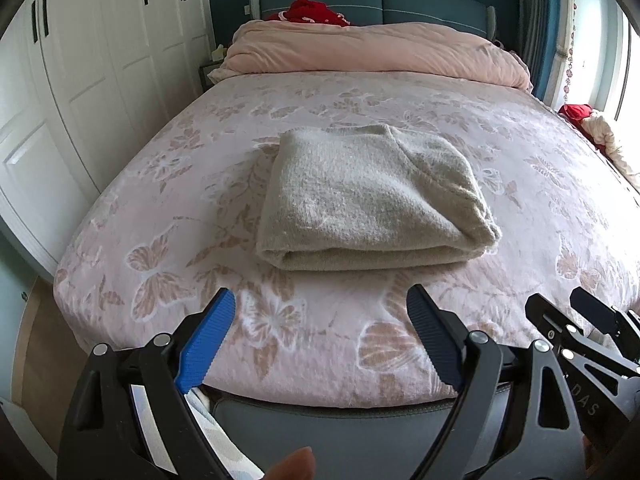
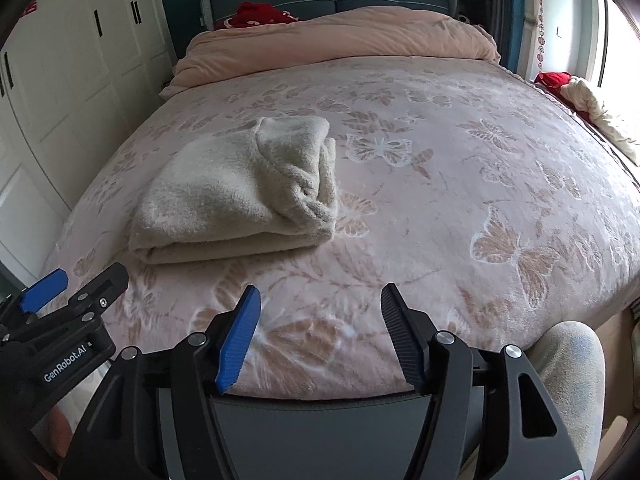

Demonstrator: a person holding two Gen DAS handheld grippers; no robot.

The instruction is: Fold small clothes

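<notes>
- Lying folded on the bed (image 1: 540,208), the beige knit sweater (image 1: 372,200) sat as a neat rectangle, fold edge toward the foot.
- Left claw (image 1: 320,344) stood wide open, holding nothing, just short of the sweater.
- Right claw (image 2: 320,336) was likewise wide open and empty, sweater ahead to its left.
- Pink duvet (image 1: 376,48) was bunched at the headboard (image 1: 380,0).

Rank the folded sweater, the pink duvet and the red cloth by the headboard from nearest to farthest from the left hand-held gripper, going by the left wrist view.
1. Folded sweater: mid-bed, just ahead of the open left hand-held gripper.
2. Pink duvet: bunched across the far end of the bed.
3. Red cloth: behind the duvet, against the headboard, left of centre.
</notes>
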